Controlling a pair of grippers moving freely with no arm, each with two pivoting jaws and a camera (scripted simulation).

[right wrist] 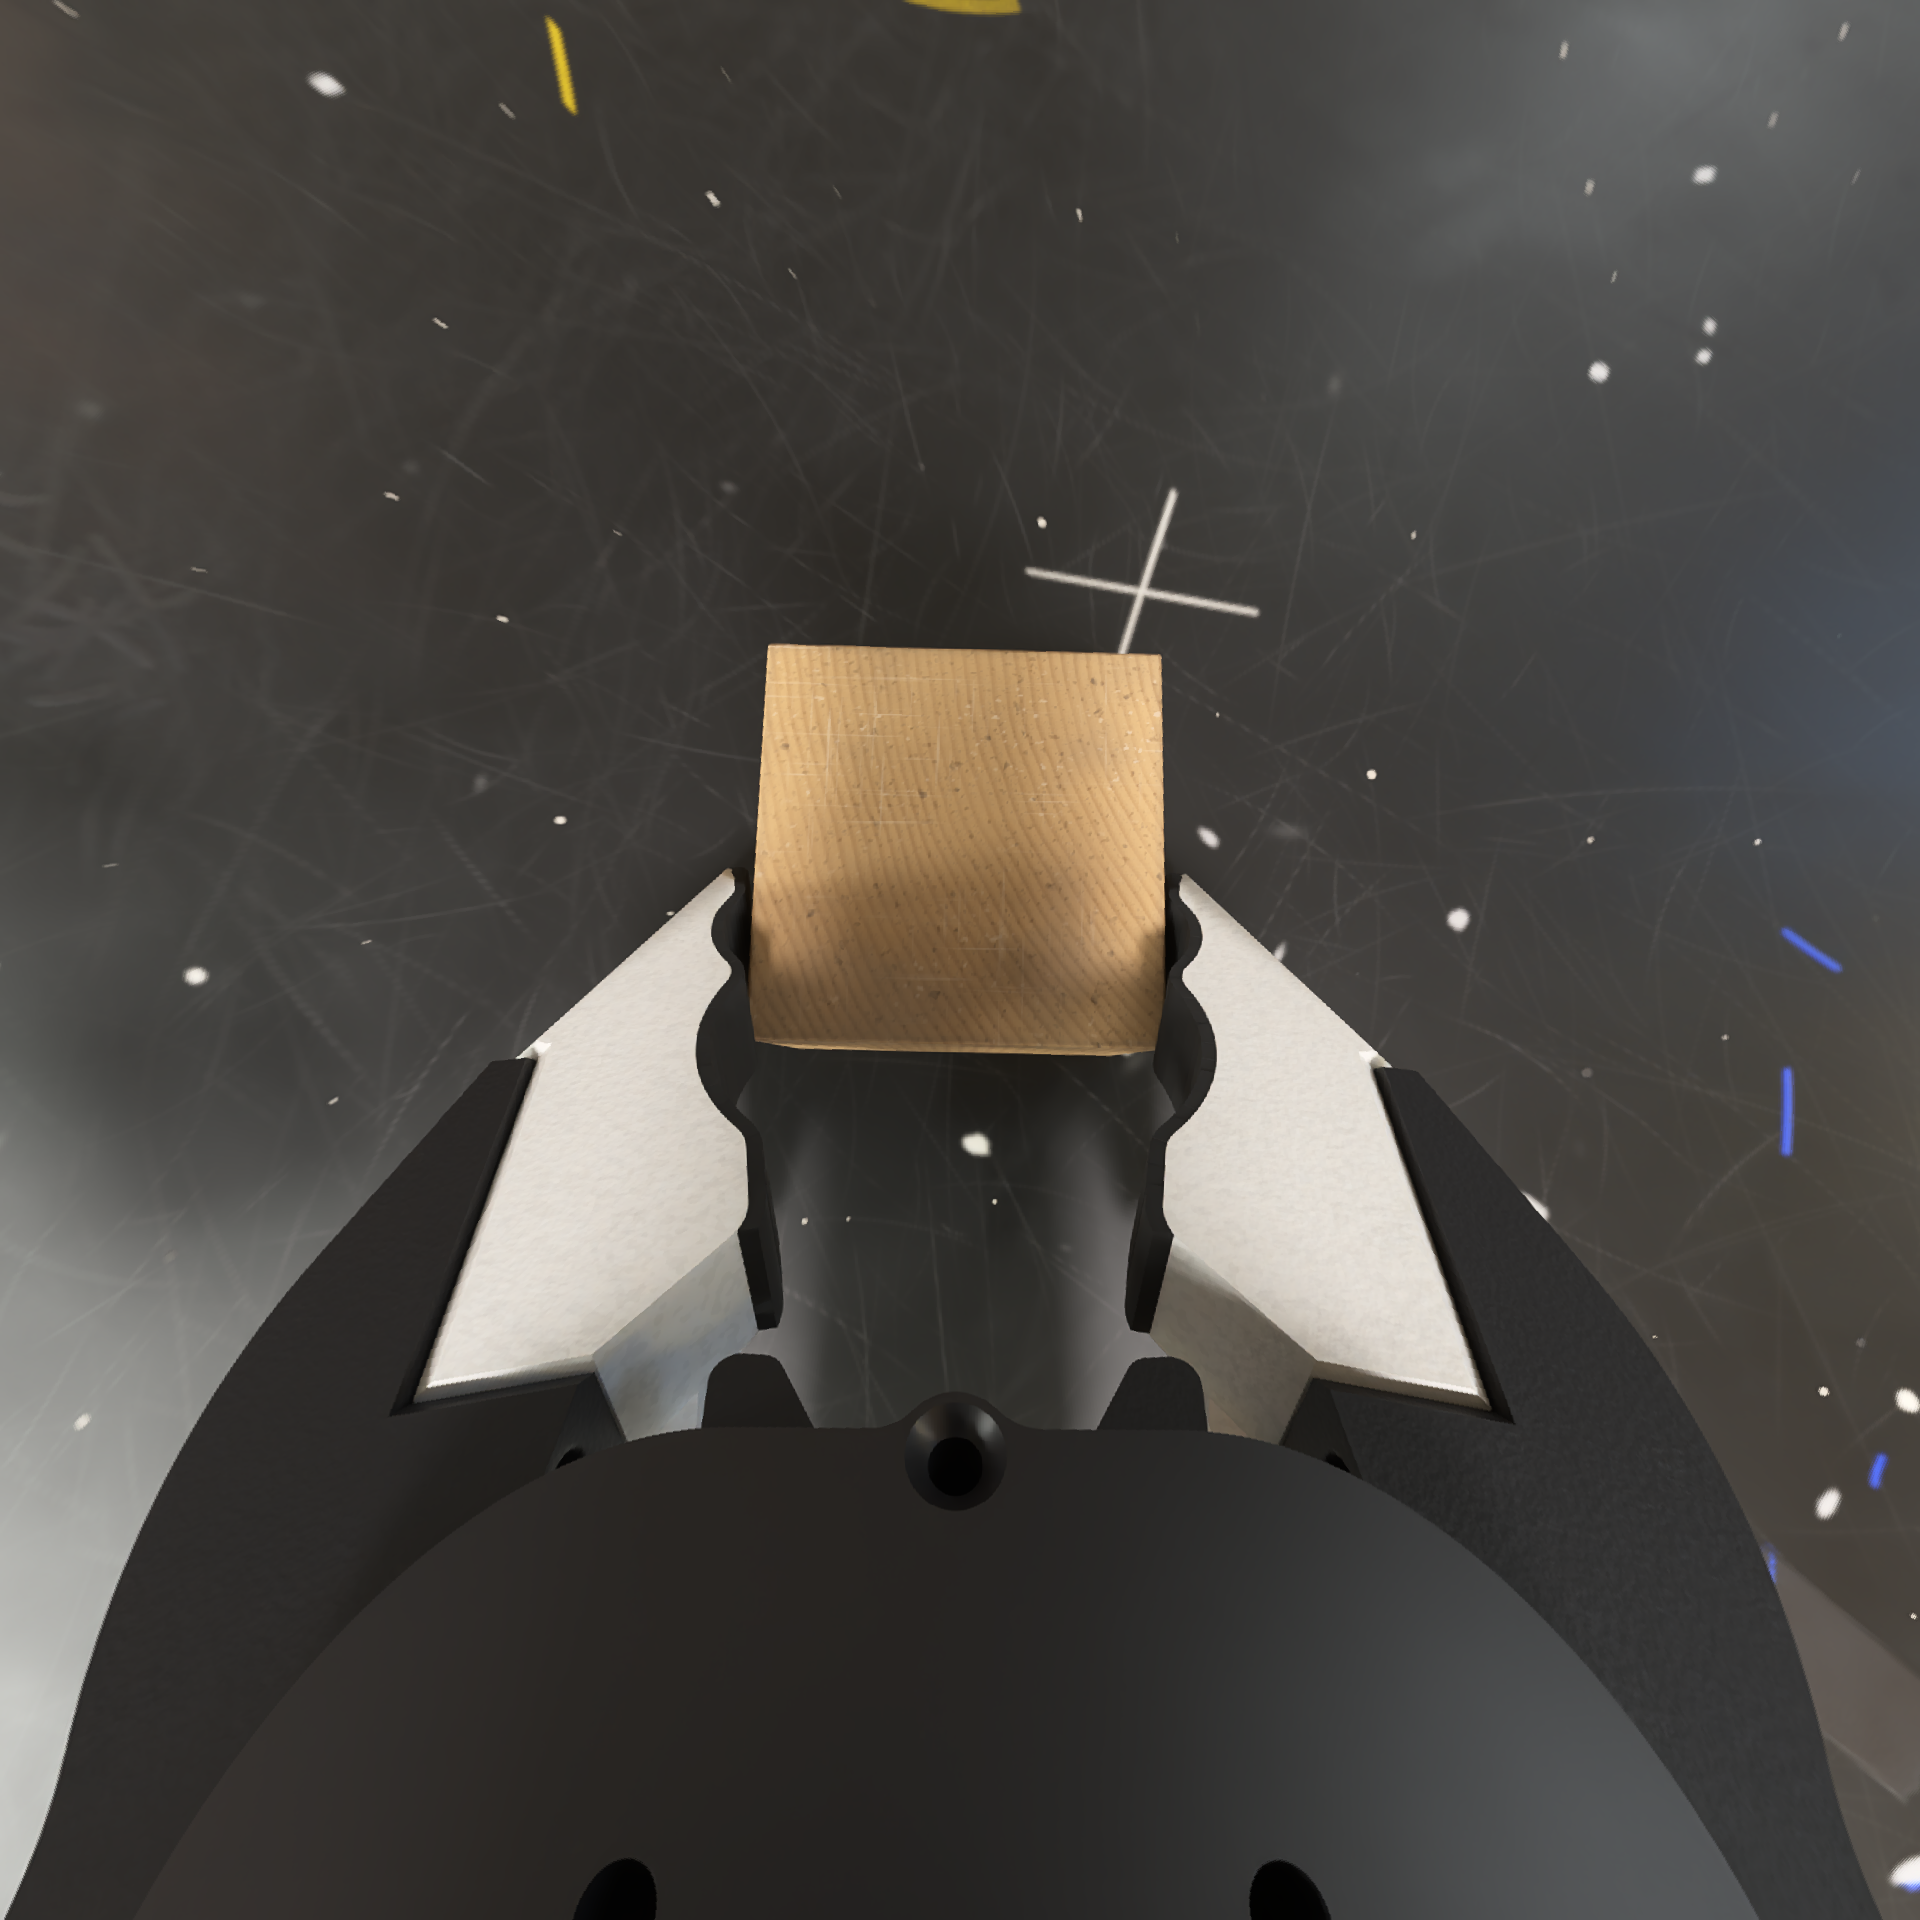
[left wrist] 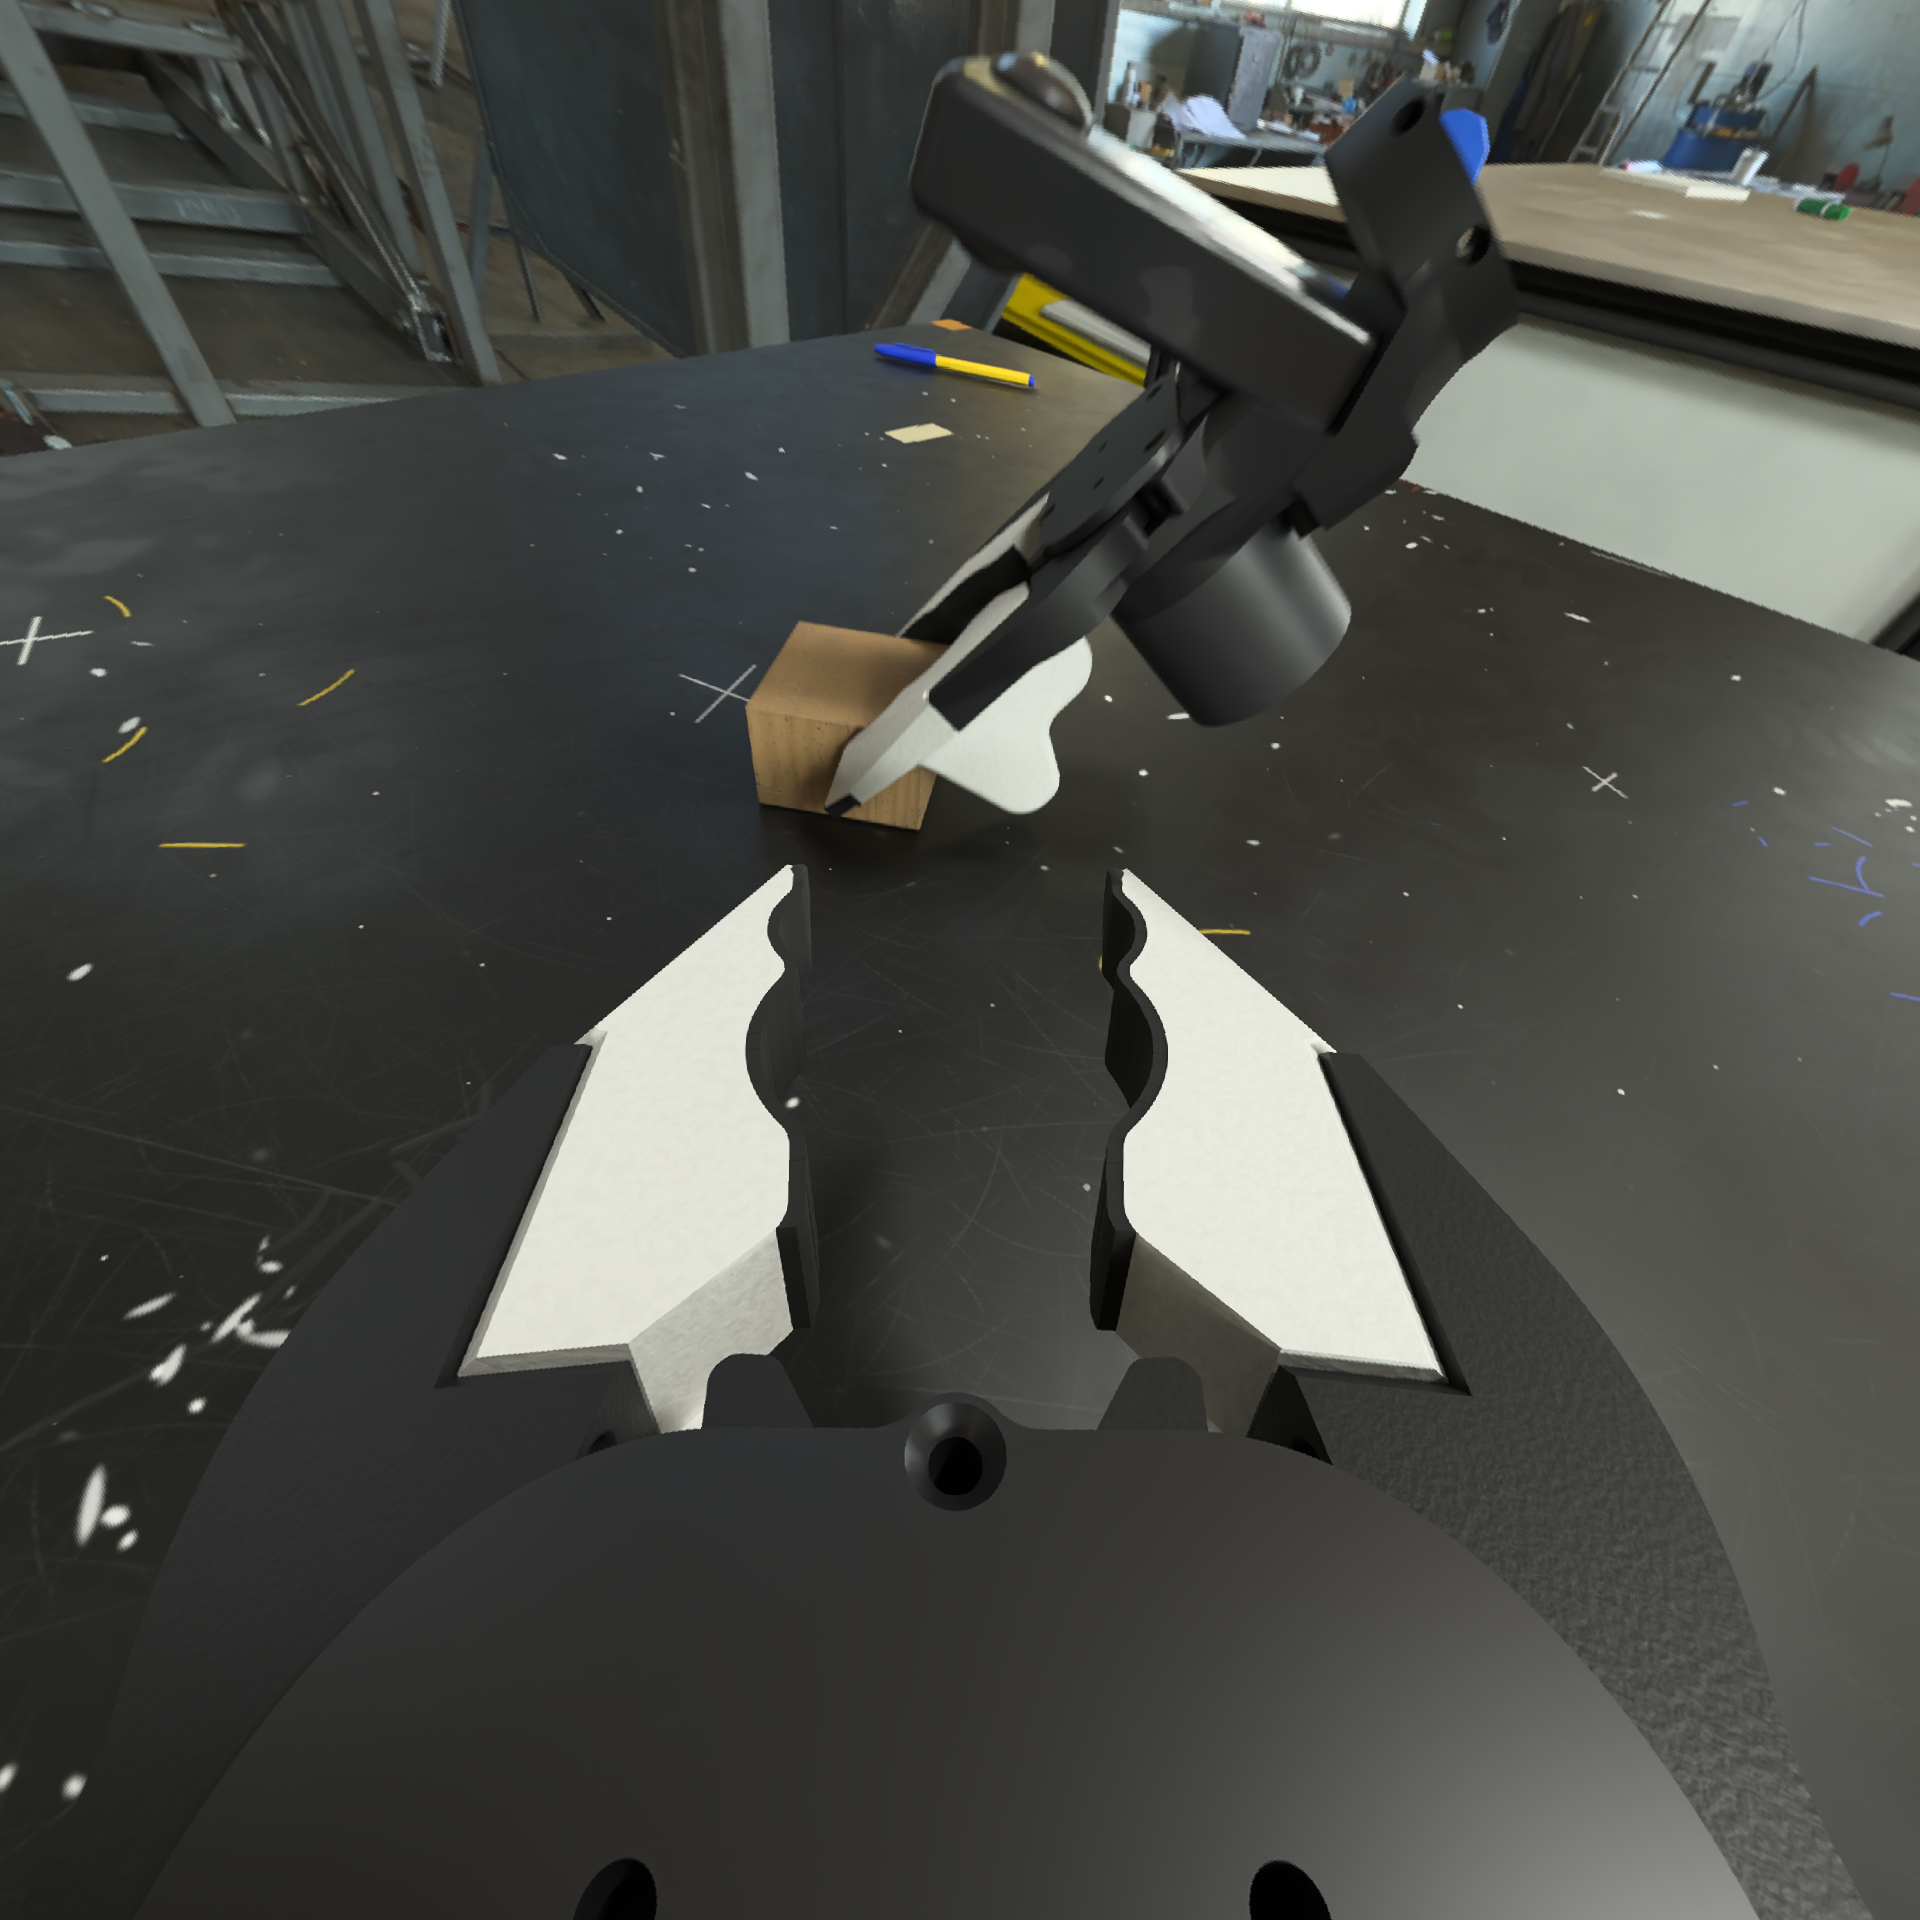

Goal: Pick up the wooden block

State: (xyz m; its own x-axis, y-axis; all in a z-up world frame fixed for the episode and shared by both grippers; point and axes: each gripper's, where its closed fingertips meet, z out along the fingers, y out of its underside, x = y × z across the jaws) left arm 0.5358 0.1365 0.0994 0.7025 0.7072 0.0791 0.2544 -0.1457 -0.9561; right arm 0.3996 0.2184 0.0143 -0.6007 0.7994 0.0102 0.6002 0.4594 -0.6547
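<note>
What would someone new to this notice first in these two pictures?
The wooden block sits mid-table, its near half between the right gripper's fingers, which look closed against its sides. The left gripper hangs open and empty just short of it. Beyond, a blue and yellow pen lies near the far edge of the scratched black table.

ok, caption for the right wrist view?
Right gripper fingers flank the wooden block on the scratched black table.
</note>
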